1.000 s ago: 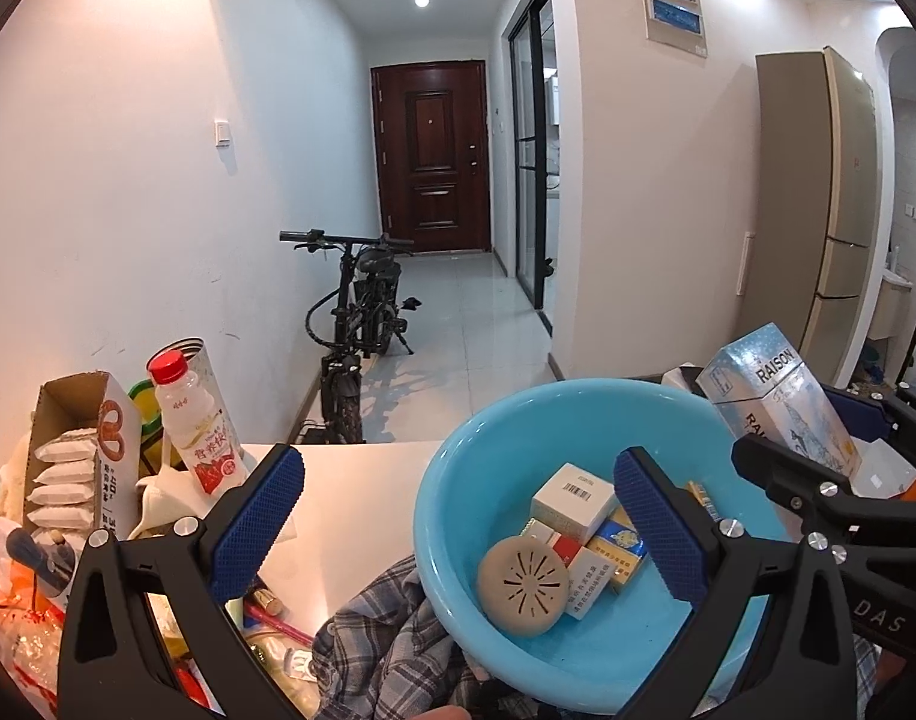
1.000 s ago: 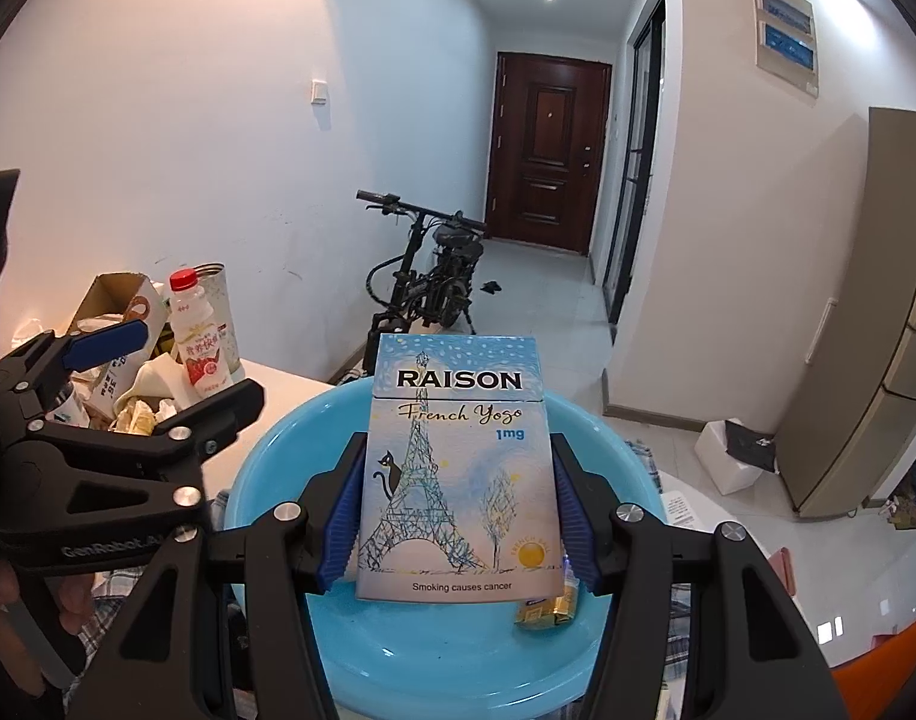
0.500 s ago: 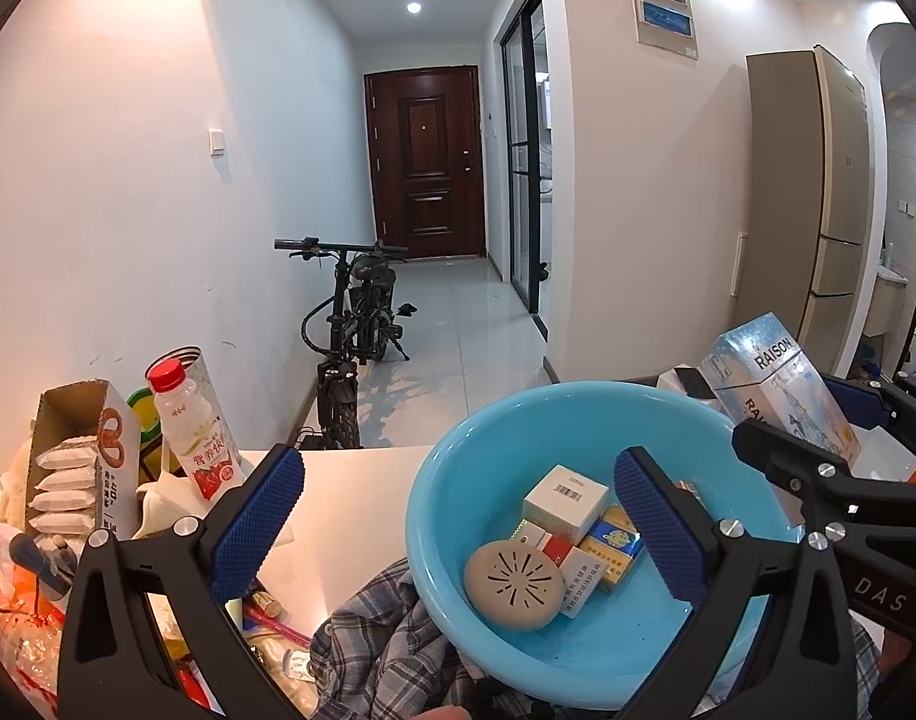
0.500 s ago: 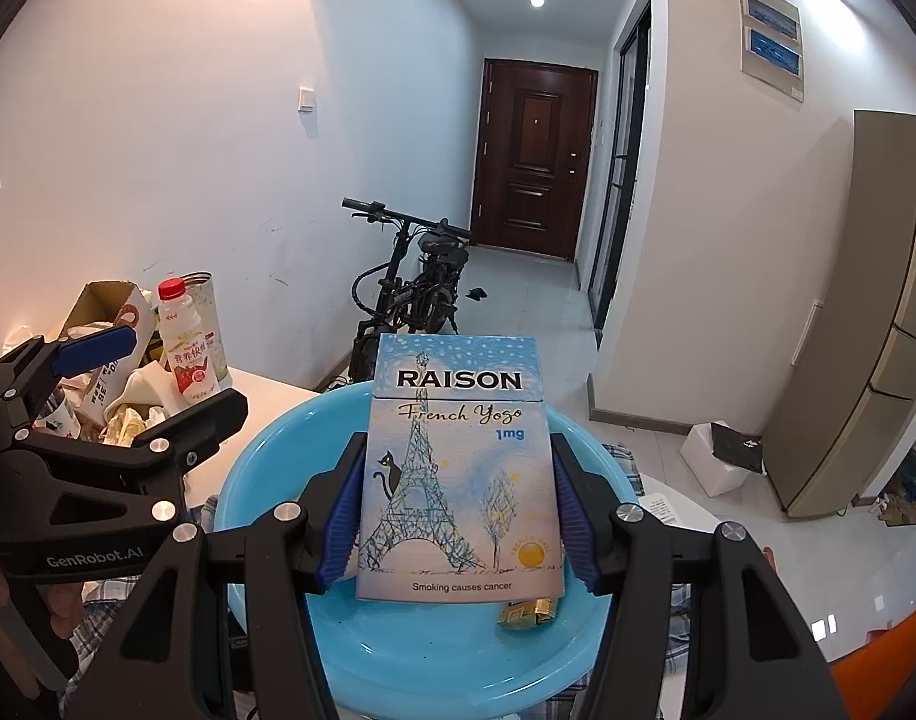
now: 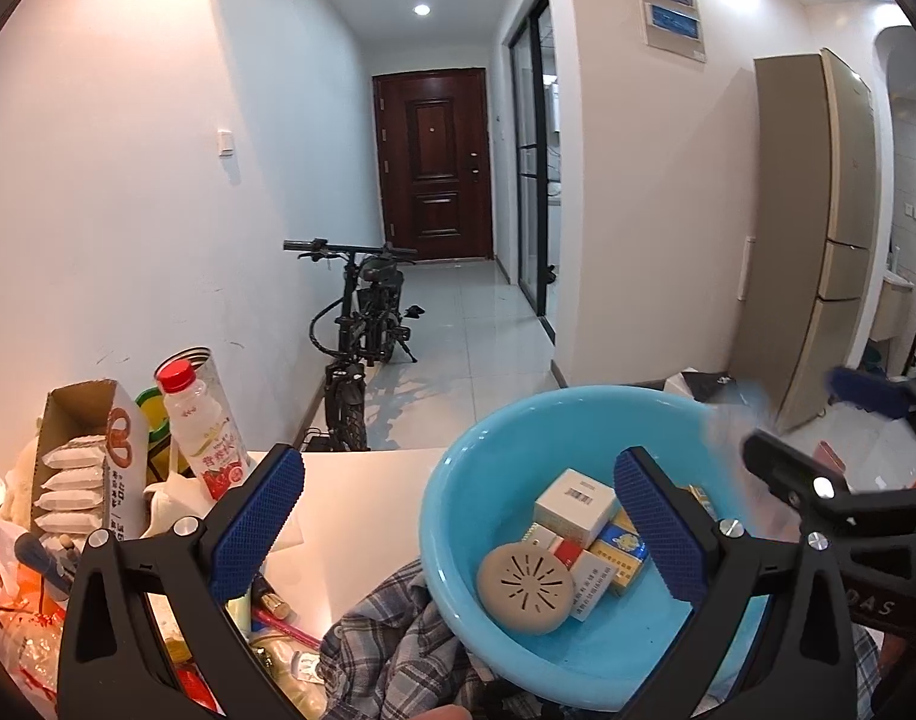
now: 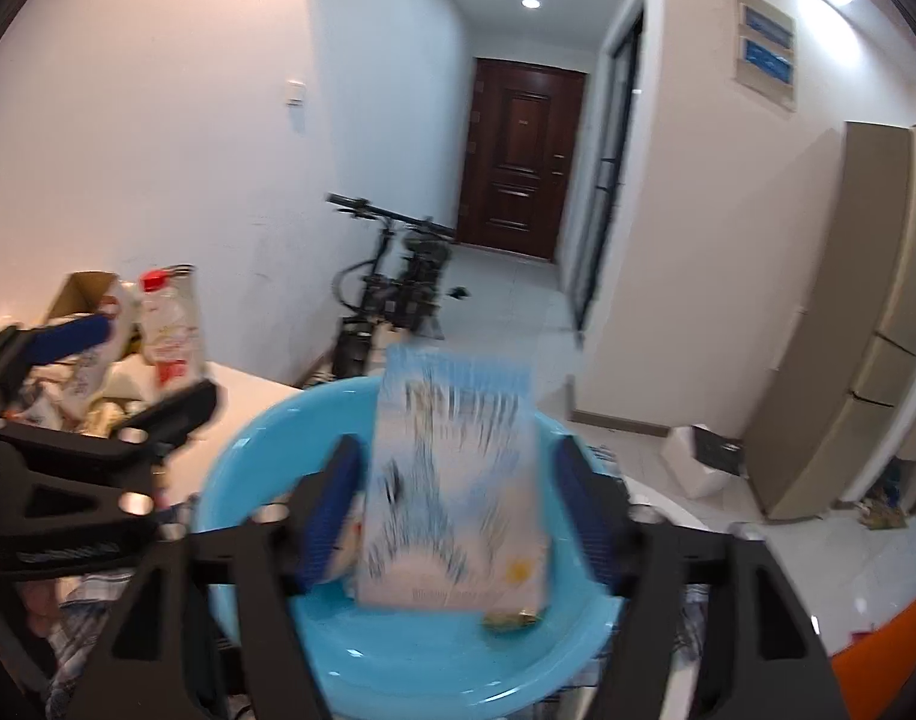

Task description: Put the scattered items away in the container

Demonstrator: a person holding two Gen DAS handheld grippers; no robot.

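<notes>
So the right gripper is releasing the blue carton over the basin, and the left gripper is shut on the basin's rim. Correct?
One error: the left gripper is open and holds nothing, as the left wrist view shows. The rest stands: the right gripper is opening, the blurred carton loose between its pads above the basin.

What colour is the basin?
Light blue basin; clearest in the left wrist view.

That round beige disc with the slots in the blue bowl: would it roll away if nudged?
Probably not: the beige disc lies flat, slotted face up, so it would likely slide down the curved blue bowl. It looks like stiff, light plastic. Small boxes right beside it would probably stop it.
</notes>
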